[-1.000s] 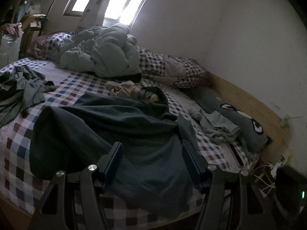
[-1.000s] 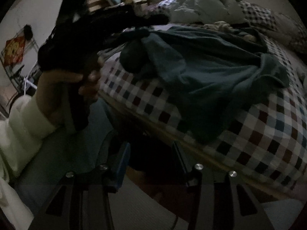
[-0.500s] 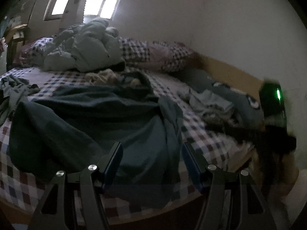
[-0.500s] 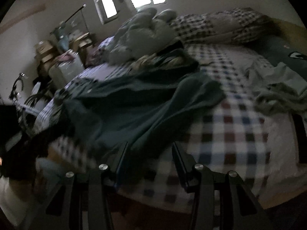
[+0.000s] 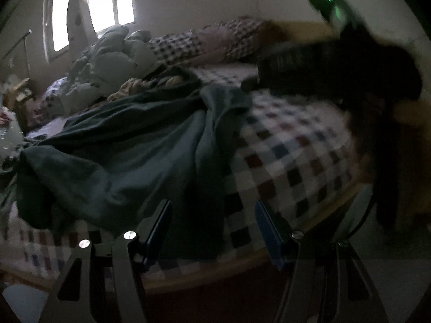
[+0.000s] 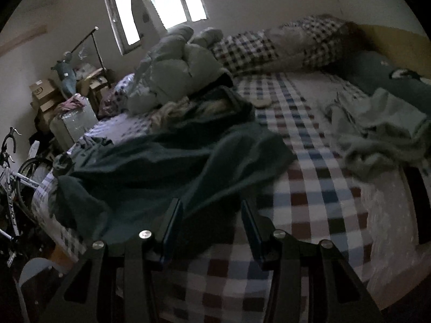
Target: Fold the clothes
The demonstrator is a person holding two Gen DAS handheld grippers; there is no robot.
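the dark green garment (image 5: pixel 129 145) lies crumpled across the near left part of the bed (image 5: pixel 291 150), one fold running down to the bed's front edge. in the right wrist view the same garment (image 6: pixel 161 172) spreads from the left edge of the bed (image 6: pixel 317 204) toward its middle.

the left gripper (image 5: pixel 212 226) hangs above the front edge of the bed with its jaws apart and nothing between them; the garment's lower fold shows in the gap, but the pads are not on it. the right gripper (image 6: pixel 211 223) is likewise parted, a little less wide, with nothing gripped; the garment's edge and the checked sheet show between its fingers. in the left wrist view the right gripper (image 5: pixel 331 62) appears as a dark blur at upper right, with a green light on top.

a pale quilt (image 6: pixel 177 72) is heaped at the head of the bed under the window (image 6: pixel 159 2), with checked pillows (image 6: pixel 274 43) beside it. a beige cloth (image 6: pixel 186 107) lies between quilt and garment. grey clothes (image 6: pixel 377 134) are bunched on the right side, next to a dark cushion (image 6: pixel 382 72).

left of the bed stand cardboard boxes (image 6: pixel 43 94) and a pale bin (image 6: pixel 75 123) with pink cloth (image 6: pixel 71 105) on top; what the boxes and bin hold cannot be made out. a bicycle (image 6: pixel 10 172) leans at far left.
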